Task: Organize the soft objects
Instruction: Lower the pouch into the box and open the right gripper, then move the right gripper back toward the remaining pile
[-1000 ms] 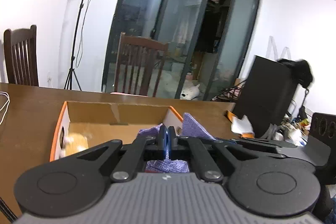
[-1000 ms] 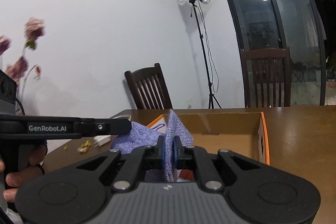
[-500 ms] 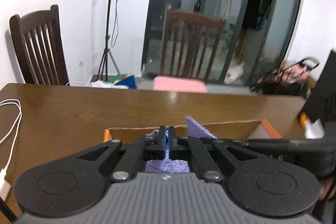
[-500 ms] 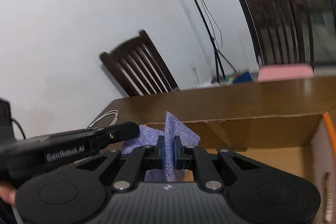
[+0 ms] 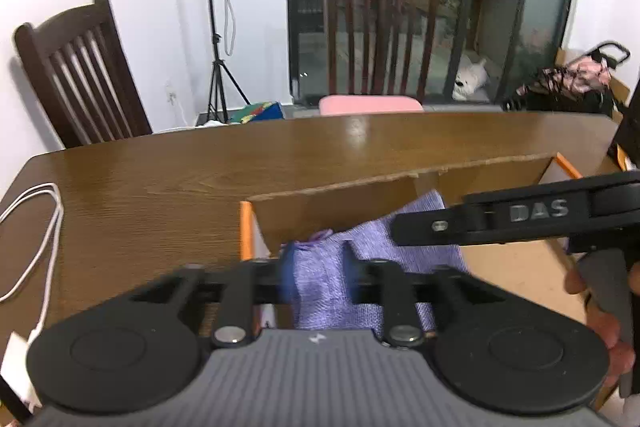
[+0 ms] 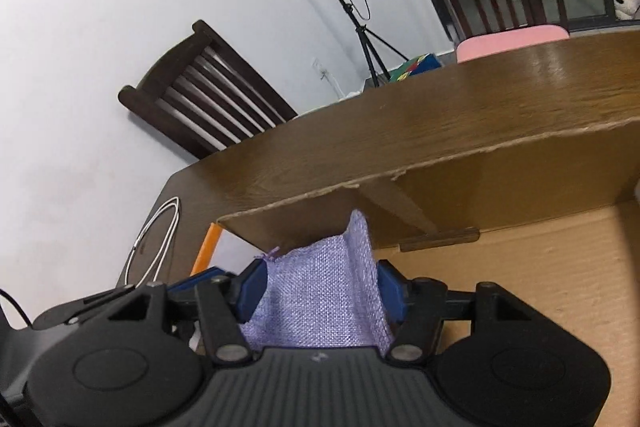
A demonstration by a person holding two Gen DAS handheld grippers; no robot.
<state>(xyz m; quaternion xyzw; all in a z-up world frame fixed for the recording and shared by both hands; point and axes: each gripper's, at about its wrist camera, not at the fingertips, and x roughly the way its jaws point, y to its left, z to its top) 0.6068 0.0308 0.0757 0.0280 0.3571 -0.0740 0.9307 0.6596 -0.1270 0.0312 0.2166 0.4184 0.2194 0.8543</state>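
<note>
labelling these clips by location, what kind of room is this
Most likely a home dining room doubling as a filming spot: a wooden dining table with slatted wooden chairs, sliding glass doors, and a light stand by the wall.

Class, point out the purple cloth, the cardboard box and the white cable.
purple cloth (image 6: 320, 291), right wrist view, woven middle.
cardboard box (image 6: 500, 187), right wrist view, far wall's inner face.
white cable (image 5: 48, 227), left wrist view, loop on table.
</note>
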